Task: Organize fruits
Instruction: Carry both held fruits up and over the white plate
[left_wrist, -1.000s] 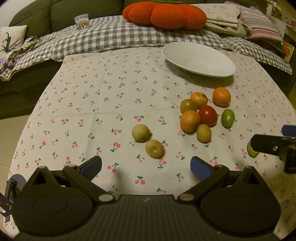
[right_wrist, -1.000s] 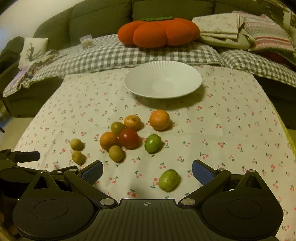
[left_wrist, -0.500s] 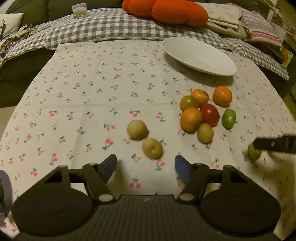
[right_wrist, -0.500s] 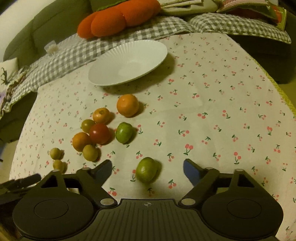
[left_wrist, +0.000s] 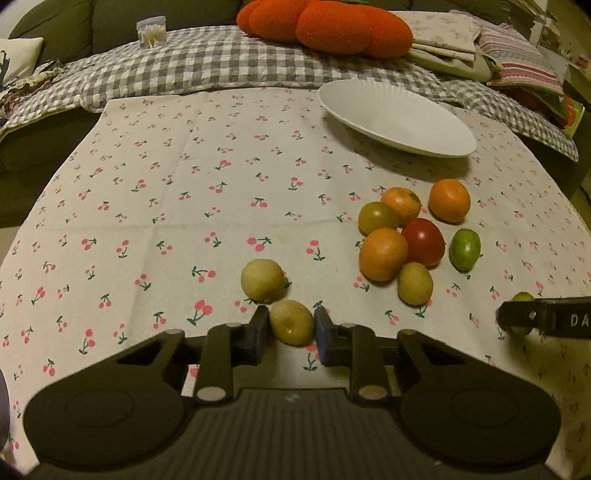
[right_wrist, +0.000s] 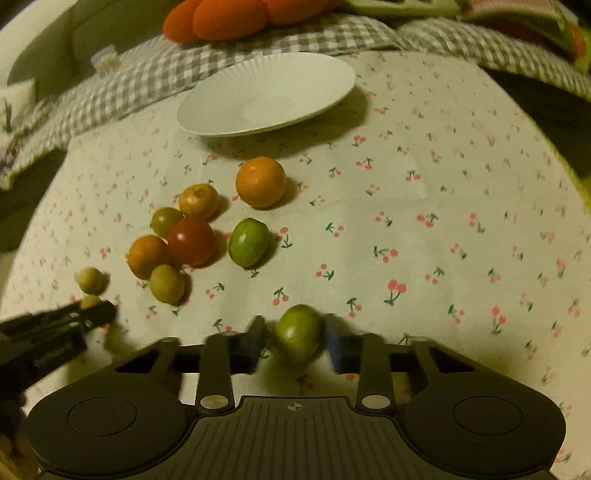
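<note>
Both grippers have closed in since earlier: our left gripper (left_wrist: 290, 328) brackets a small yellow-brown round fruit (left_wrist: 291, 322), our right gripper (right_wrist: 295, 338) a green oval fruit (right_wrist: 298, 333), both on the cherry-print tablecloth (left_wrist: 184, 206), contact unclear, white ridged plate (left_wrist: 397, 118) awaiting.

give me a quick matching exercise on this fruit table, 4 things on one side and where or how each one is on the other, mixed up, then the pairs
Things:
1. white plate
2. red tomato
3. green lime
4. yellow-green fruit

Places or states:
A. between the left gripper's fingers
B. in the middle of the fruit cluster
C. between the right gripper's fingers
D. bare, at the far side of the cloth

Pairs: 1-D, 2-B, 3-C, 4-A
</note>
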